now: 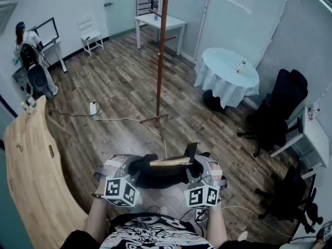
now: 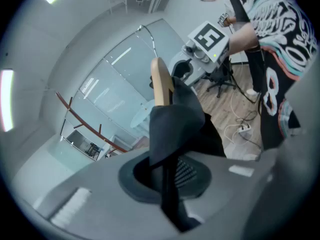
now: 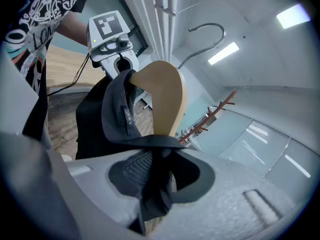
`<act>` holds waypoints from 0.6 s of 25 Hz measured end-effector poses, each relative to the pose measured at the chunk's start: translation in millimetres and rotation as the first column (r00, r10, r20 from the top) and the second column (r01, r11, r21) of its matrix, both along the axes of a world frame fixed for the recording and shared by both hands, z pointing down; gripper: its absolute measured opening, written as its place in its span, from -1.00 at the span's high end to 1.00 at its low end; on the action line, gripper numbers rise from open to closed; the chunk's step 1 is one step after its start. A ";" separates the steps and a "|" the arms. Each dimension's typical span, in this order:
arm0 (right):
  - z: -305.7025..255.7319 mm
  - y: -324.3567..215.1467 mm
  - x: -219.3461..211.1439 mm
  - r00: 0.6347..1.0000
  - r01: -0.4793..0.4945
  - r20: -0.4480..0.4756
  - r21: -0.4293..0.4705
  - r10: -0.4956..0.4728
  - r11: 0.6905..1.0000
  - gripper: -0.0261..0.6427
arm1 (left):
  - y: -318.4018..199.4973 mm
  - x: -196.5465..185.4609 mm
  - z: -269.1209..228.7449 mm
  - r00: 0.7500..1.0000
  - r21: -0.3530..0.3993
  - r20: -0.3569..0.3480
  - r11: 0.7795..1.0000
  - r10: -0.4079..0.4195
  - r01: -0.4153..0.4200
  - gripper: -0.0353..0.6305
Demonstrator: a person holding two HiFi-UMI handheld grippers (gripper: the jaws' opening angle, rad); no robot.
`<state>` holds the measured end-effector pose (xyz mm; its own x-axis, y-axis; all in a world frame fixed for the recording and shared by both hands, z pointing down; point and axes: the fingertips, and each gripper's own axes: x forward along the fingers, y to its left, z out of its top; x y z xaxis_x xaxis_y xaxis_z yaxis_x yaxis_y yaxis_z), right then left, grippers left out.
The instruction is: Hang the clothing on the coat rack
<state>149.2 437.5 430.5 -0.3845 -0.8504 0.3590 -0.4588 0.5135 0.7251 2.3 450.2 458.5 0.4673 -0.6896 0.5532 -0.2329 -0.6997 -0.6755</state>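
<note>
A black garment hangs on a wooden hanger held level between both grippers, low in the head view and close to my body. My left gripper is shut on the black cloth at the hanger's left end. My right gripper is shut on the cloth and the wooden right end. The hanger's metal hook curves up beyond it. The brown coat rack stands a few steps ahead on the wood floor, with pegs at several heights.
A round table with a white cloth stands right of the rack, with black office chairs further right. A curved wooden counter runs along the left. A power strip and cables lie near the rack's base. A person stands far left.
</note>
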 end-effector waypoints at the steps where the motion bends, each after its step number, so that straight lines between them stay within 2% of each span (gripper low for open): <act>1: -0.2 0.4 1.9 1.000 0.004 0.000 0.003 -0.004 1.000 0.63 | 0.3 1.9 -2.0 1.000 -0.001 0.001 1.000 -0.001 0.001 0.88; 5: -1.1 3.4 8.1 1.000 0.024 0.000 0.012 -0.024 1.000 0.63 | 5.3 10.8 -13.6 1.000 -0.015 -0.019 1.000 -0.025 0.025 0.88; 15: -10.7 16.5 11.8 0.998 0.059 0.016 -0.010 -0.059 0.998 0.64 | 17.5 15.4 -26.2 0.999 0.000 -0.005 0.999 -0.034 0.034 0.88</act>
<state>161.0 453.9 419.8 -0.4394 -0.8226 0.3609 -0.4393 0.5472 0.7124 17.7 467.7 432.3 0.4466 -0.7051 0.5509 -0.2598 -0.6913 -0.6742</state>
